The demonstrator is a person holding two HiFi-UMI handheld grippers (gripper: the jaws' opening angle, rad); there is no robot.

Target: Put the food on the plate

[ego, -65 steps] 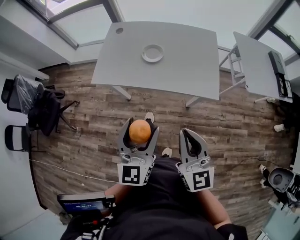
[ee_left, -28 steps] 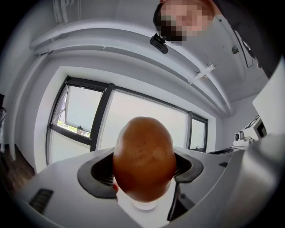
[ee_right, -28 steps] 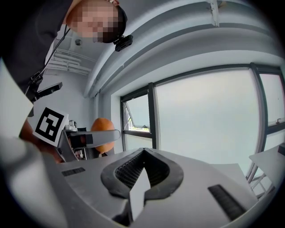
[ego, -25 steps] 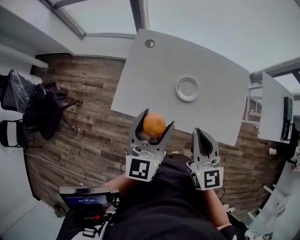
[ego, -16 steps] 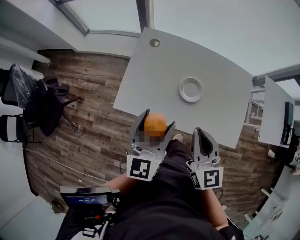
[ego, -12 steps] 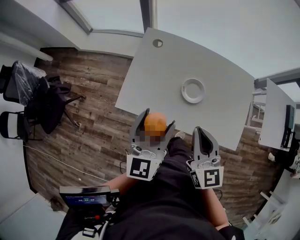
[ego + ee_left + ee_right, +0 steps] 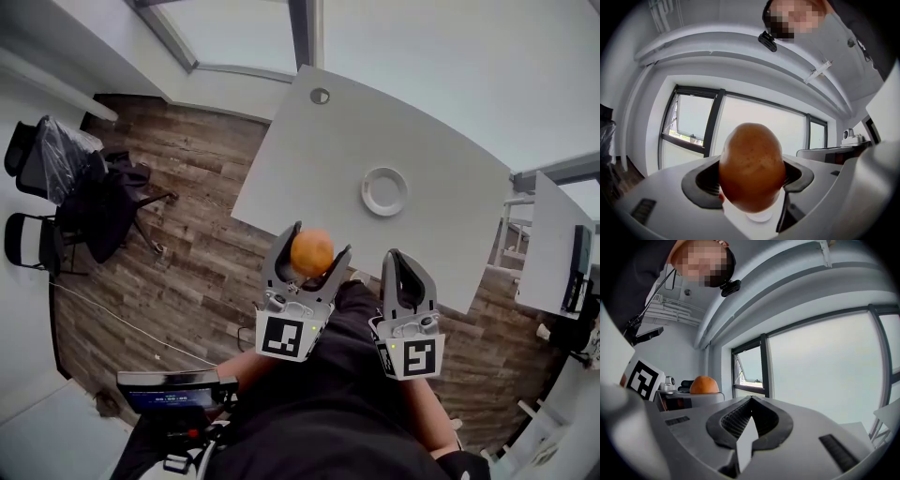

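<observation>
left gripper pinches orange | right gripper jaws pressed together | plate 1 o'clock | risk: high release, orange could roll off

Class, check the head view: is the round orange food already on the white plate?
No: the round orange food is gripped between the jaws of the left gripper, and the white plate holds nothing.
</observation>
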